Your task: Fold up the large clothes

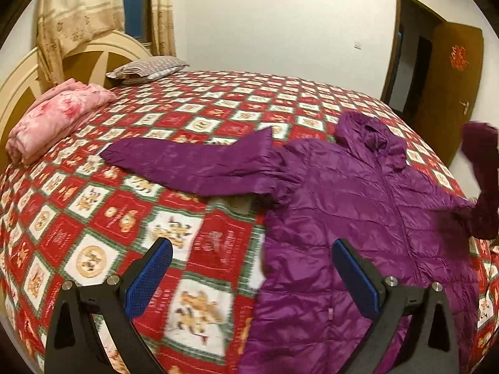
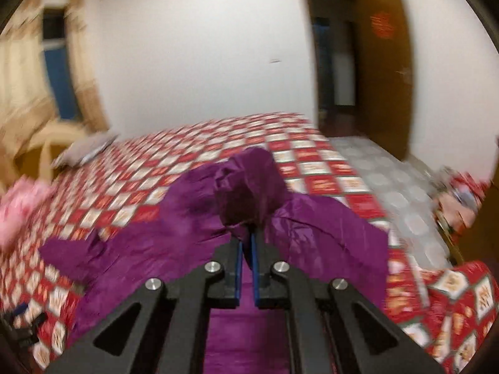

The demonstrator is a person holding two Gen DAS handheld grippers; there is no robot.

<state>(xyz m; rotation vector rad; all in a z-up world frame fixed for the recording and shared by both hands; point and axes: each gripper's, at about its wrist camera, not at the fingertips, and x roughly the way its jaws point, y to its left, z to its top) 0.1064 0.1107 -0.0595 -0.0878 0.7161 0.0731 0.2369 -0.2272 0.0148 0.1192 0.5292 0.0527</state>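
A purple hooded puffer jacket [image 1: 358, 205] lies face up on the bed, its left sleeve [image 1: 187, 162] stretched flat toward the left. My left gripper [image 1: 251, 249] is open and empty, hovering over the jacket's lower left edge. My right gripper [image 2: 246, 233] is shut on the jacket's right sleeve [image 2: 249, 187] and holds it lifted above the jacket body [image 2: 174, 224]. That raised sleeve also shows at the right edge of the left wrist view [image 1: 483, 180]. The right wrist view is blurred.
The bed has a red, white and green patterned quilt [image 1: 131, 218]. A folded pink garment [image 1: 53, 118] and a striped pillow [image 1: 146, 68] lie by the headboard [image 1: 18, 81]. An open brown door [image 1: 446, 93] stands at the right.
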